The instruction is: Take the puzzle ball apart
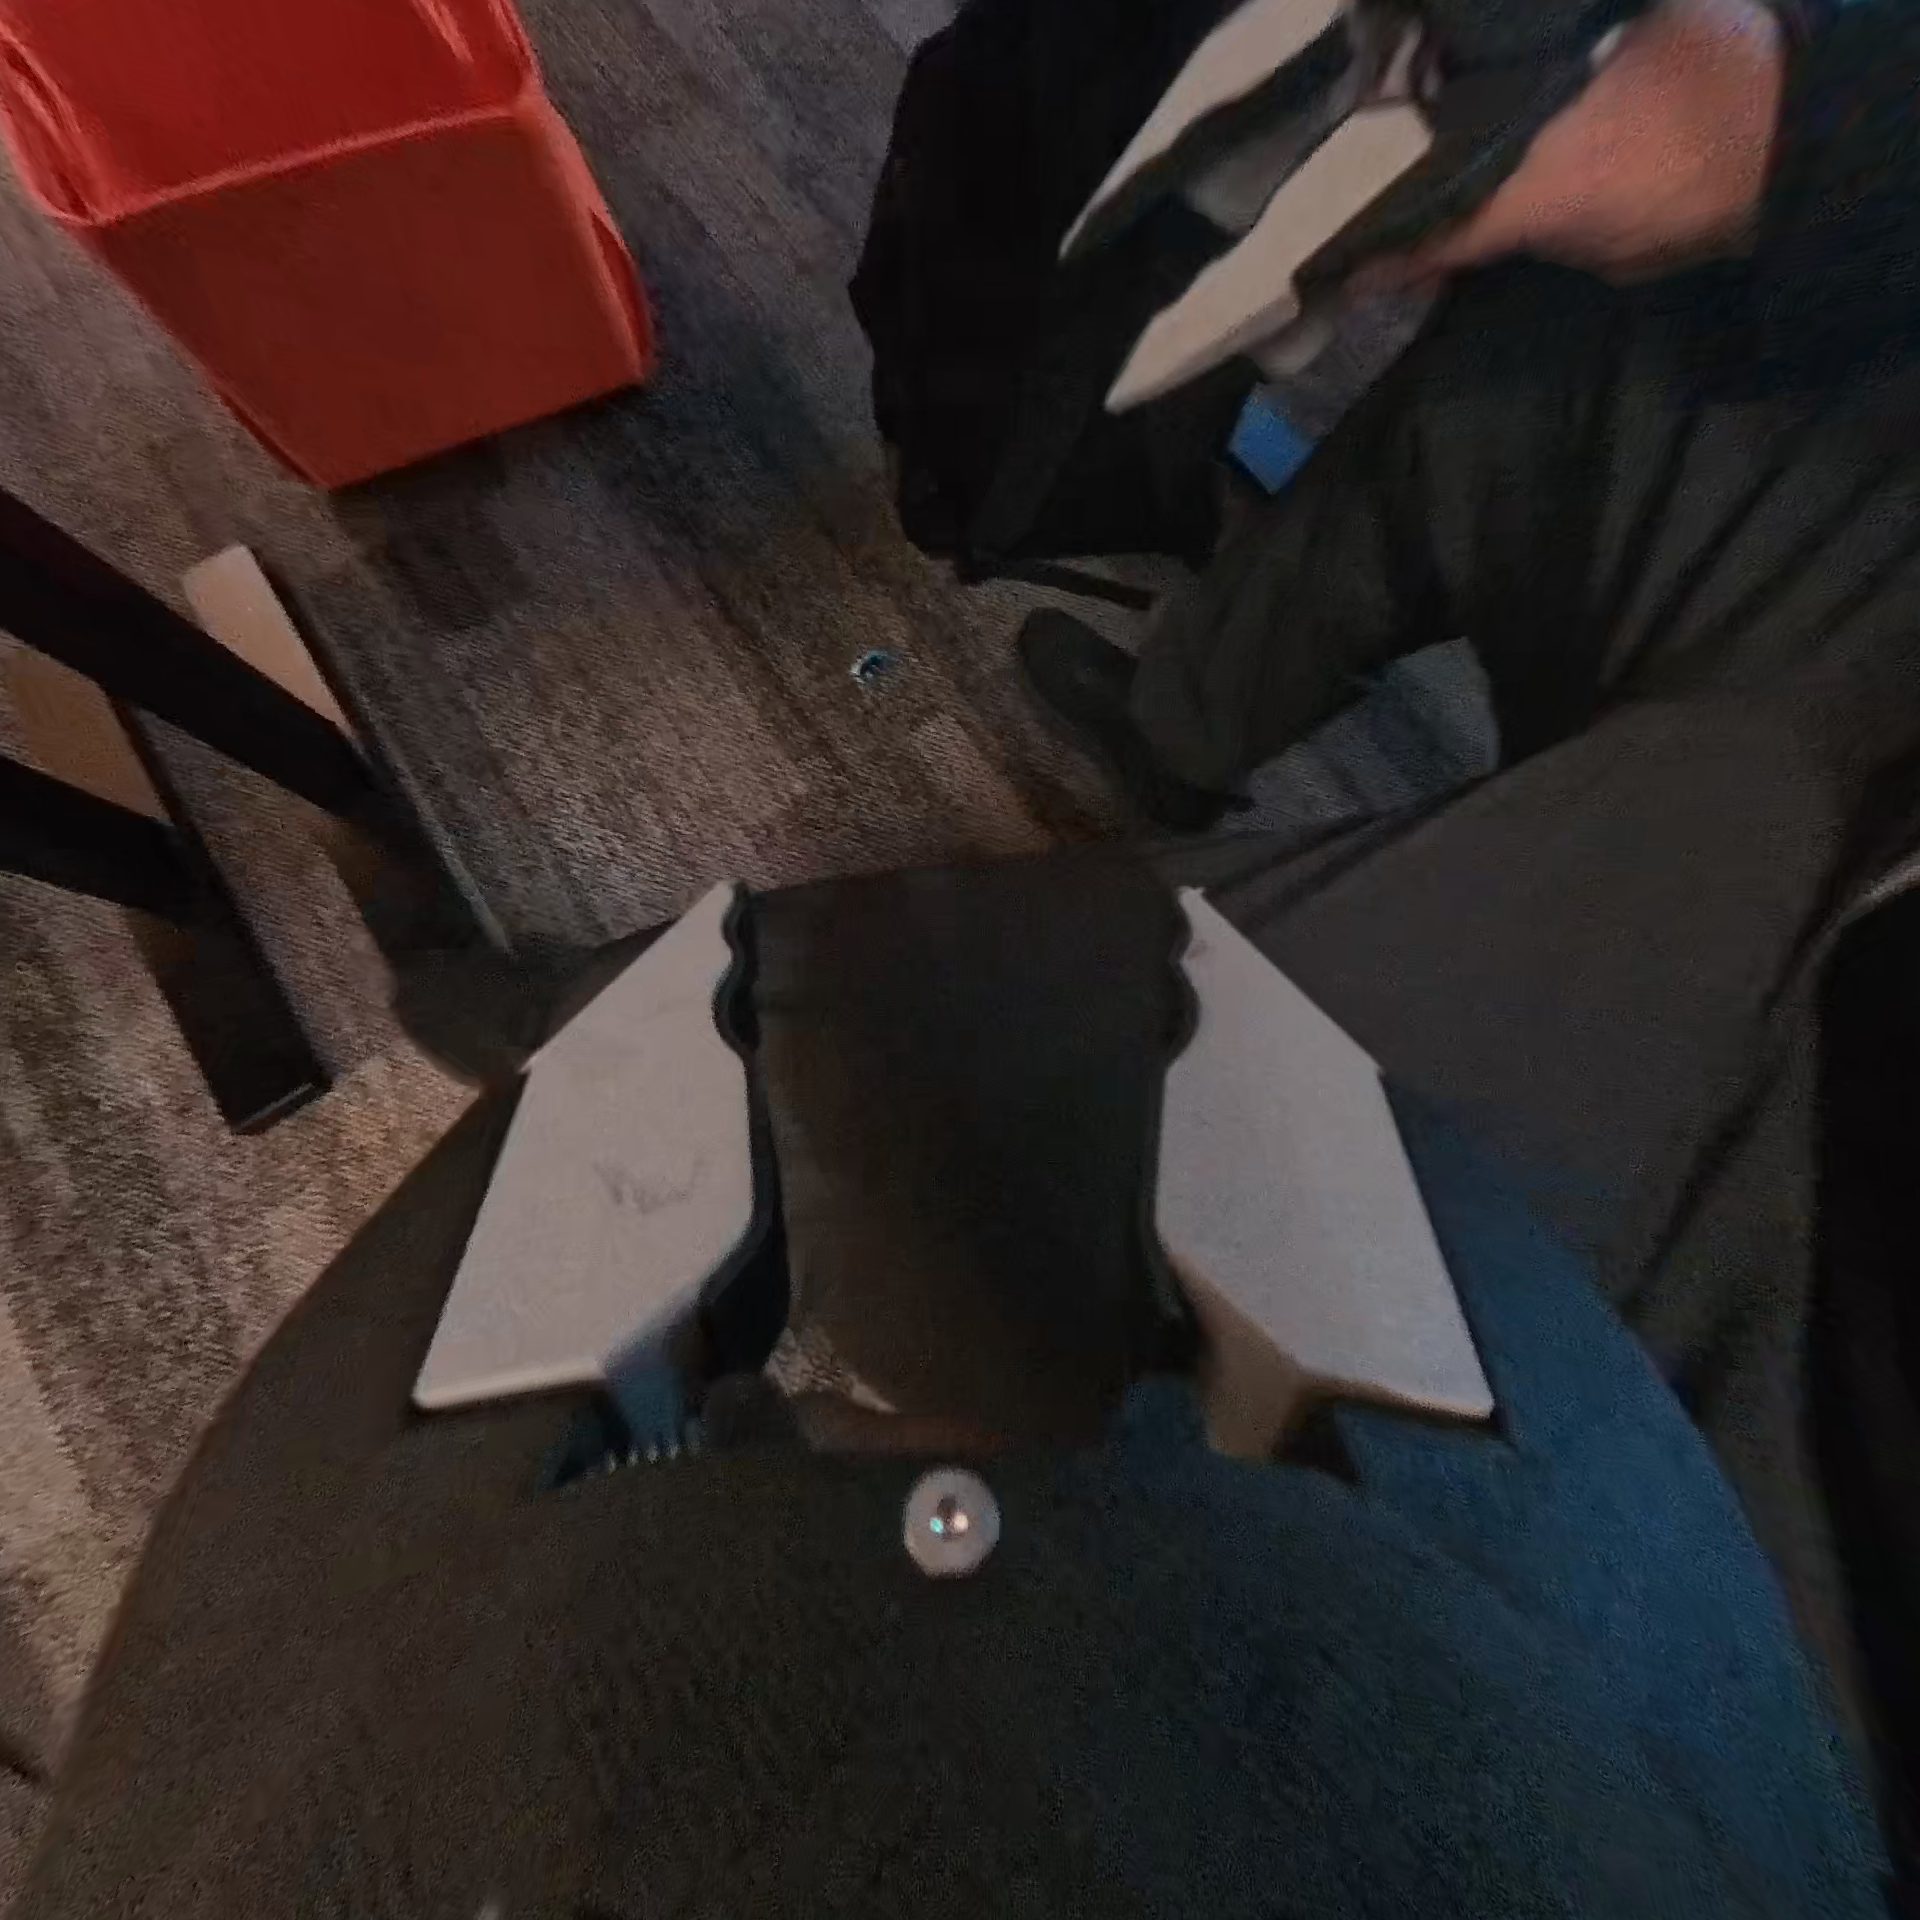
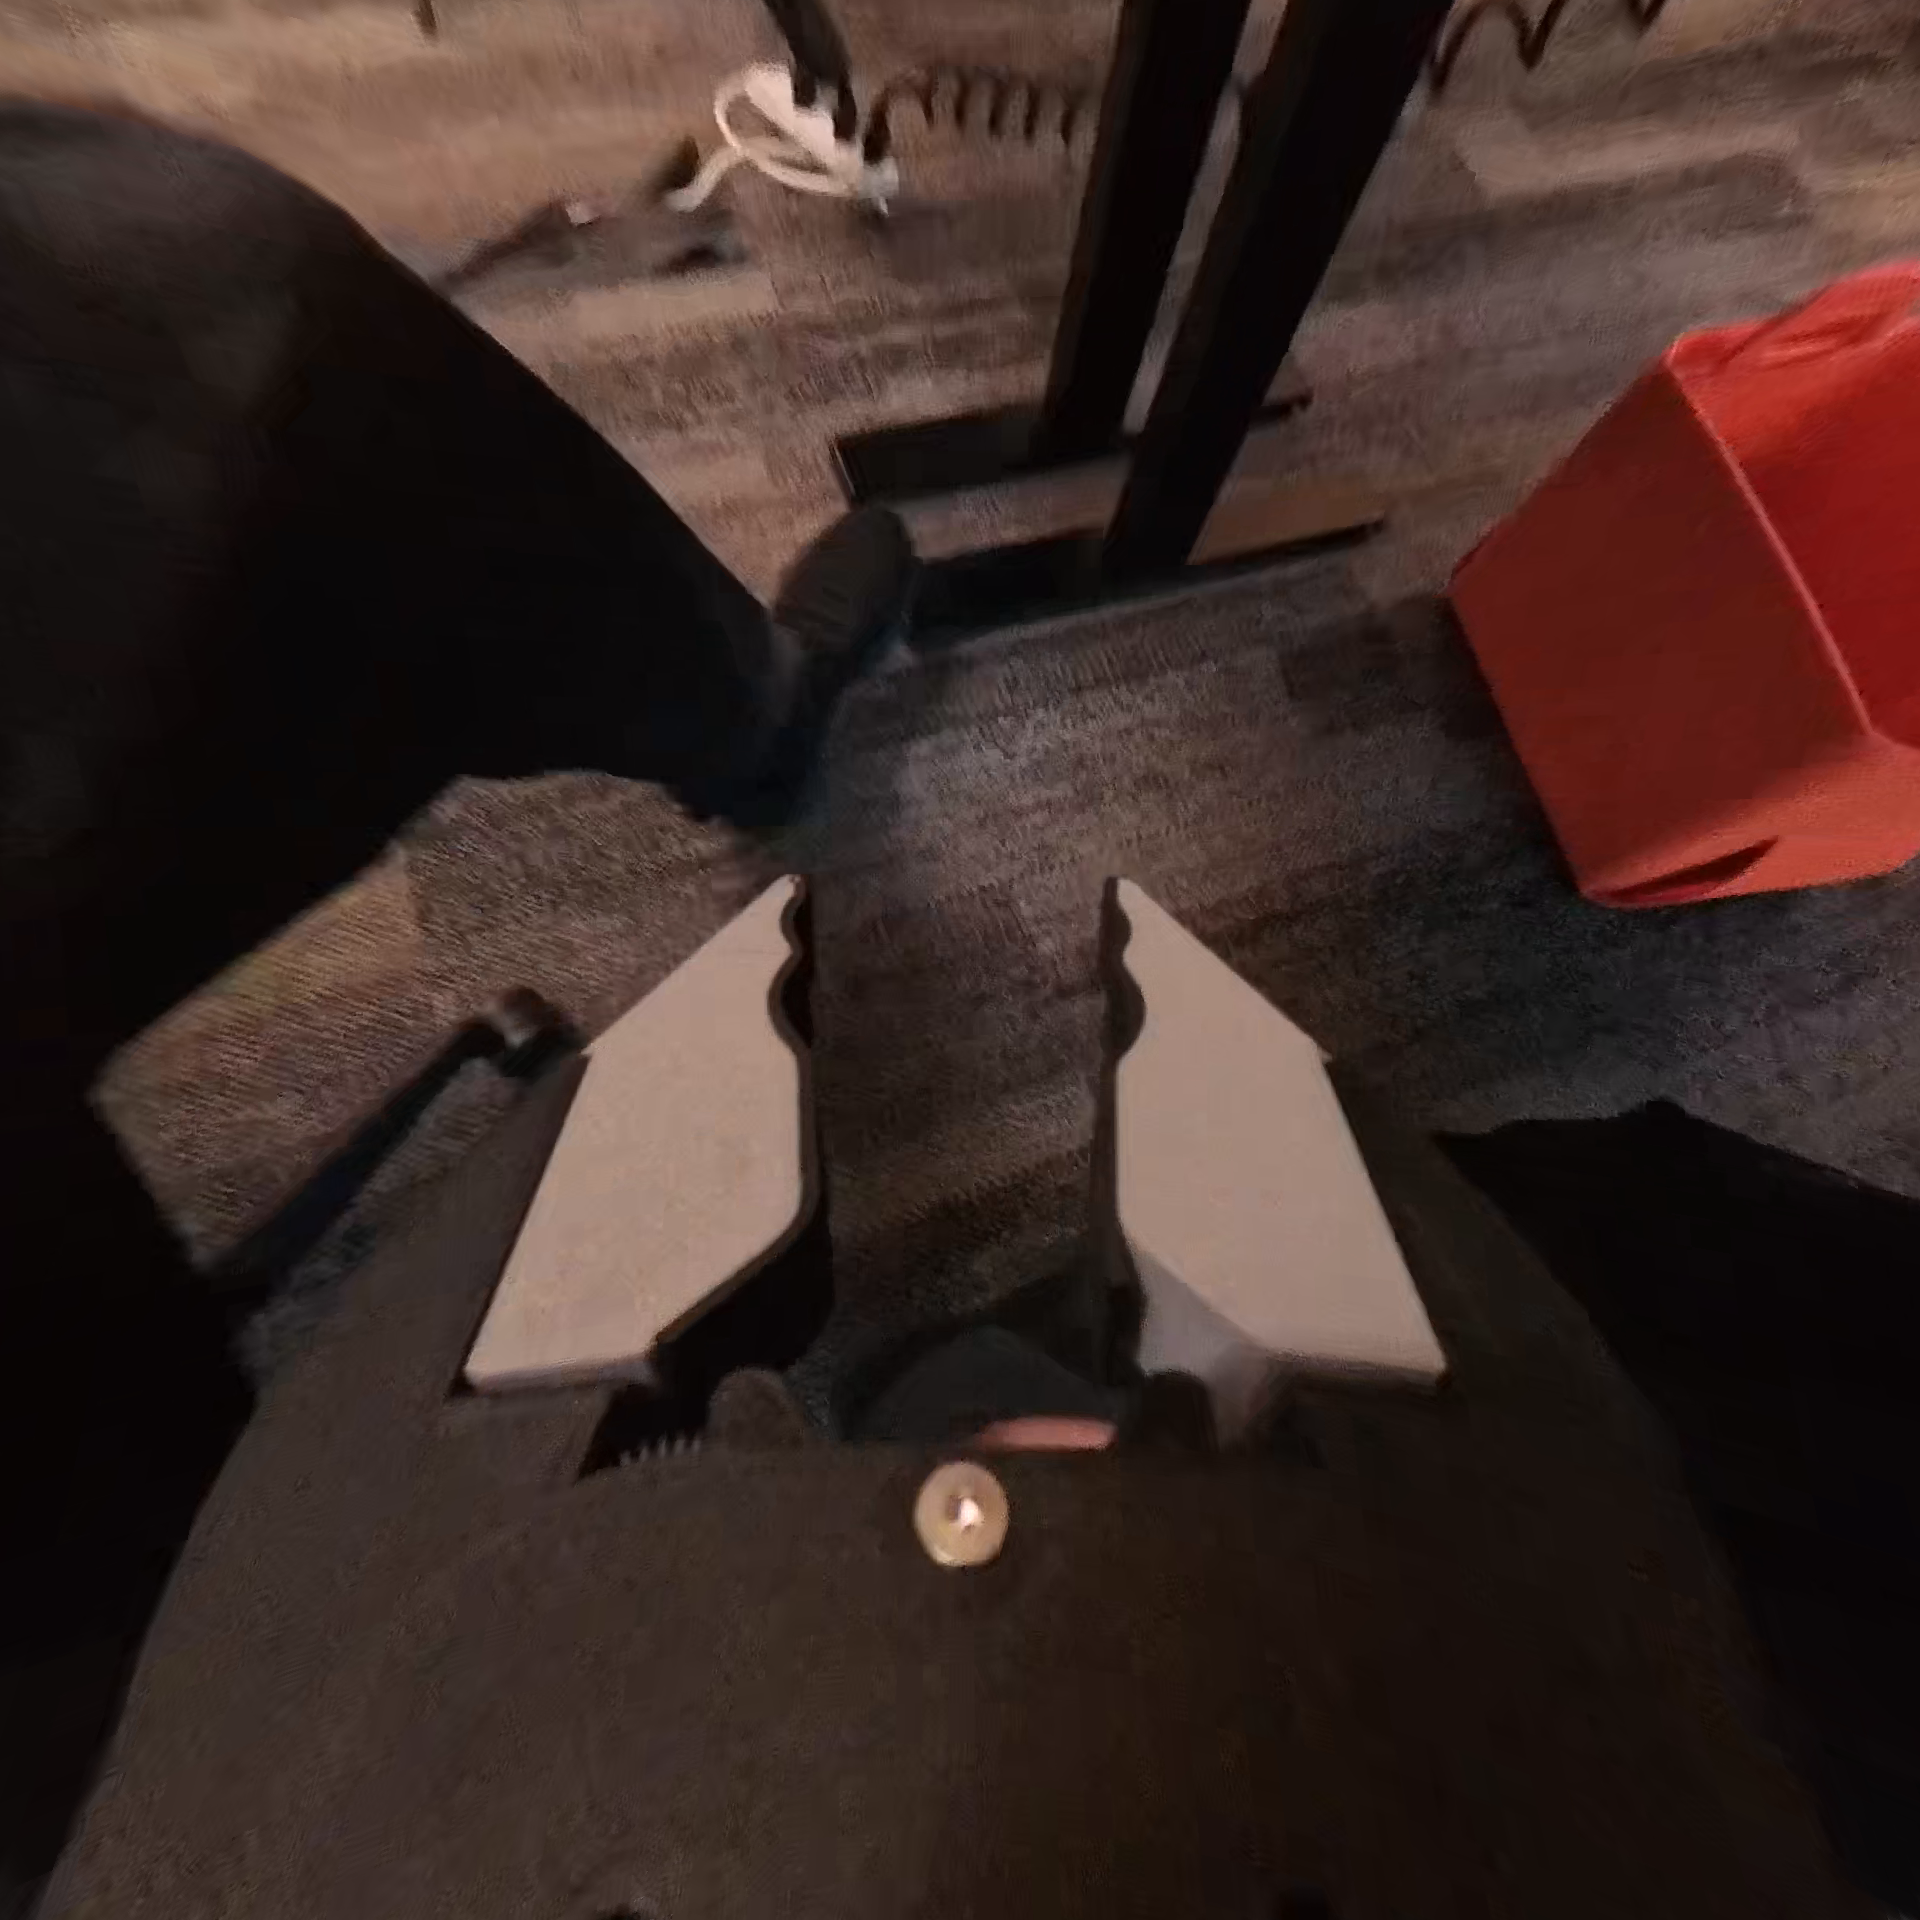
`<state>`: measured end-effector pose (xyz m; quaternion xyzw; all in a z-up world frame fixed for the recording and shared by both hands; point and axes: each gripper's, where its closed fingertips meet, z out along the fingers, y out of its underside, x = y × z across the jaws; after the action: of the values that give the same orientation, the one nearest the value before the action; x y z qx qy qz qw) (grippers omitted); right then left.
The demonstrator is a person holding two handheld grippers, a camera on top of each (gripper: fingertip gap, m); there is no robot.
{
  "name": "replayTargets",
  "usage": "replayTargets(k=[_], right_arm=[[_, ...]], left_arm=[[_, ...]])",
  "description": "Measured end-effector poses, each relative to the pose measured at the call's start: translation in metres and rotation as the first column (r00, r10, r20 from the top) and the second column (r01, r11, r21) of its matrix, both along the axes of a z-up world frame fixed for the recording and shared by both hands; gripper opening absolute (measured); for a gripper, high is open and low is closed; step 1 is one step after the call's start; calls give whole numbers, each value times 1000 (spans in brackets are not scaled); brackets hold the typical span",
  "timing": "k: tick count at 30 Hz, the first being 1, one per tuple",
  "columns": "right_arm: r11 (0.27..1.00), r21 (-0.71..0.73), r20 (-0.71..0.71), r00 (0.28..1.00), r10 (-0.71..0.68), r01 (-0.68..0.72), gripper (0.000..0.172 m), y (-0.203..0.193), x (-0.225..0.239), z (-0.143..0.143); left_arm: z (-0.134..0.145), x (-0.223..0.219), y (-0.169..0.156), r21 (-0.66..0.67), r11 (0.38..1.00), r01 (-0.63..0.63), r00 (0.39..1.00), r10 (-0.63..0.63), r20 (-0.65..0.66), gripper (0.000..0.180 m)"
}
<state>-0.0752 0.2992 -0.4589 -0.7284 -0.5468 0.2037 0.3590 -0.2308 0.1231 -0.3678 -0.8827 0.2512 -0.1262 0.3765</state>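
My left gripper [image 1: 958, 894] is open, its white fingers [image 1: 634, 1122] spread wide. A dark, cloth-like mass [image 1: 956, 1091] fills the space between them; I cannot tell if it touches the pads. My right gripper [image 2: 956, 883] is open and empty, with only grey carpet [image 2: 956, 1039] showing between its fingers [image 2: 675, 1143]. It also shows in the left wrist view [image 1: 1226, 239] at the upper right, held by a hand [image 1: 1642, 156], fingers apart. A red box [image 1: 312, 239] stands on the carpet at the upper left; in the right wrist view the red box [image 2: 1704, 623] is at the right.
Black furniture legs [image 1: 156, 727] stand at the left, and show in the right wrist view [image 2: 1195, 260] ahead. A person's dark trouser leg [image 1: 1403, 623] and shoe [image 1: 1081, 686] lie at the right. A white cord [image 2: 790, 145] lies on the carpet far ahead. A small round thing [image 1: 871, 665] lies on the carpet. One gripper's finger ends stand about 25 centimetres off the other's.
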Motion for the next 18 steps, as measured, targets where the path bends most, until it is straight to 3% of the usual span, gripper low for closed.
replayTargets(k=[2,5,8,11,13,14,15,18], right_arm=[[999,-25,106,994,-26,29,51,21,-3,-58],[988,-93,289,953,-93,125,49,56,0,-168],[935,-228,445,883,-149,272,52,83,10,-282],[921,-232,529,835,-149,311,38,123,16,-370],[919,-221,555,817,-157,327,41,158,17,-415],[910,-207,564,804,-190,360,43,179,18,-434],[892,-200,564,792,-234,406,45,199,20,-450],[786,-243,539,753,-379,569,50,238,22,-490]], left_arm=[[-2,-10,13,66,998,-22,999,24,-29,73],[-24,-27,57,100,993,-56,998,58,-11,75],[-61,-50,112,106,985,-139,988,131,76,71],[-106,-85,144,76,962,-264,962,257,90,67],[-132,-124,136,-4,949,-316,947,315,-70,79],[-138,-148,128,-12,920,-391,916,388,-105,74],[-144,-159,117,-47,904,-426,904,423,-64,65],[-164,-175,89,-225,852,-472,870,492,39,70]])
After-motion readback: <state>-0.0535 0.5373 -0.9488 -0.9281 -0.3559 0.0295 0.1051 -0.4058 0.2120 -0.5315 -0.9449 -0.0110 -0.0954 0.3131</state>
